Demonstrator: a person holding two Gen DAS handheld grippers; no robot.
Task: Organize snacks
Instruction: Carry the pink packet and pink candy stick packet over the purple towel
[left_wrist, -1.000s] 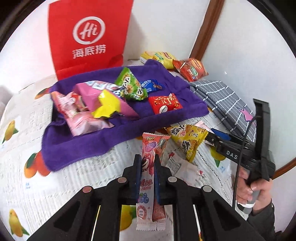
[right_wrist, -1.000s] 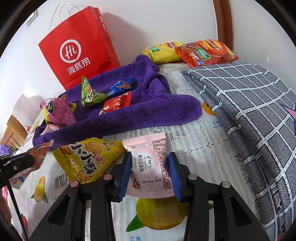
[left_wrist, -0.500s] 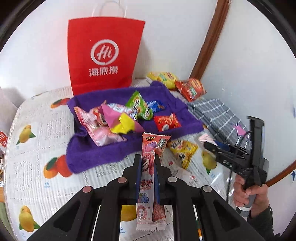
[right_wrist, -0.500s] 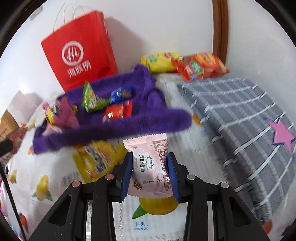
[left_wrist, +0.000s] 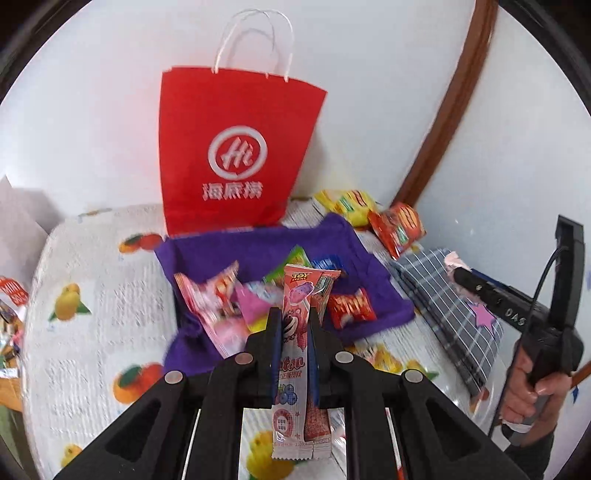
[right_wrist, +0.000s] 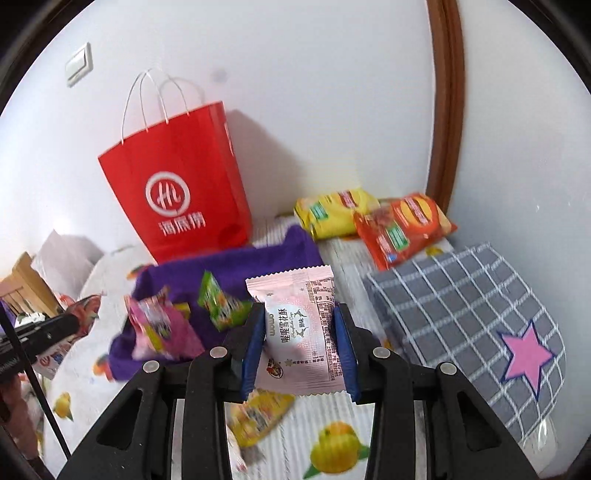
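Both grippers have lifted since a second ago: tabletop and snack pile sit lower and smaller in both views, and the whole red paper bag (left_wrist: 236, 155) with its white cord handles now shows.

Left gripper (left_wrist: 293, 339) clenched on a slim, glossy pink candy packet (left_wrist: 295, 332) with crimped ends, held upright, clear of the table. Right gripper (right_wrist: 301, 336) grasping a pale pink pillow-shaped pouch (right_wrist: 299, 325) with serrated seams, also lifted.

Below: rumpled purple towel (left_wrist: 207, 254) carrying crinkly foil packets; a yellow packet (right_wrist: 258, 413) lies on the fruit-print cloth (left_wrist: 99, 314). Grey checked fabric (right_wrist: 461, 295) at right.

Both grippers point downward; a hand (left_wrist: 535, 384) grips the right tool's handle.
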